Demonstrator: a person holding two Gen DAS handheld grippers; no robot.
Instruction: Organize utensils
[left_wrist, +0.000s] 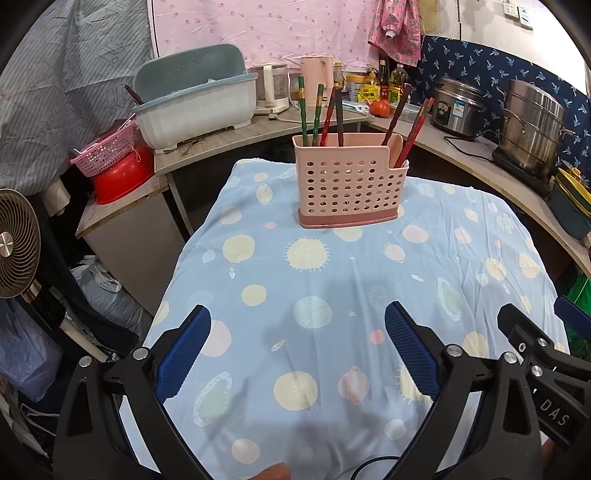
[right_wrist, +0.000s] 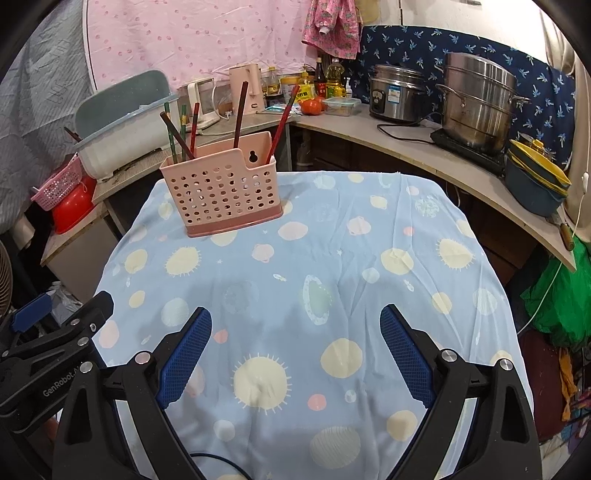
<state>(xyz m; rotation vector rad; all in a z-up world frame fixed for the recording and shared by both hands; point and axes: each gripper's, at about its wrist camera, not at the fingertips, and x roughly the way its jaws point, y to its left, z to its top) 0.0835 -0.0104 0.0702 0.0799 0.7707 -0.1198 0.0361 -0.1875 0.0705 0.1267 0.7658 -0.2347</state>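
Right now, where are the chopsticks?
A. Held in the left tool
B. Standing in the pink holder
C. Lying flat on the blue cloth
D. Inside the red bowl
B: the chopsticks stand in the pink holder on the blue cloth, while the left tool and right tool are open and hold nothing.

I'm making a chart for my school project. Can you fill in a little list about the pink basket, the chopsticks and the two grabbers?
holder: pink perforated basket, upright at the far end of the table
contents: six chopsticks, four in the wide compartment, two in the narrow one
table cover: blue cloth with planet and sun prints
left hand-held gripper: open, holding nothing
right hand-held gripper: open, holding nothing
loose utensils on the cloth: none visible
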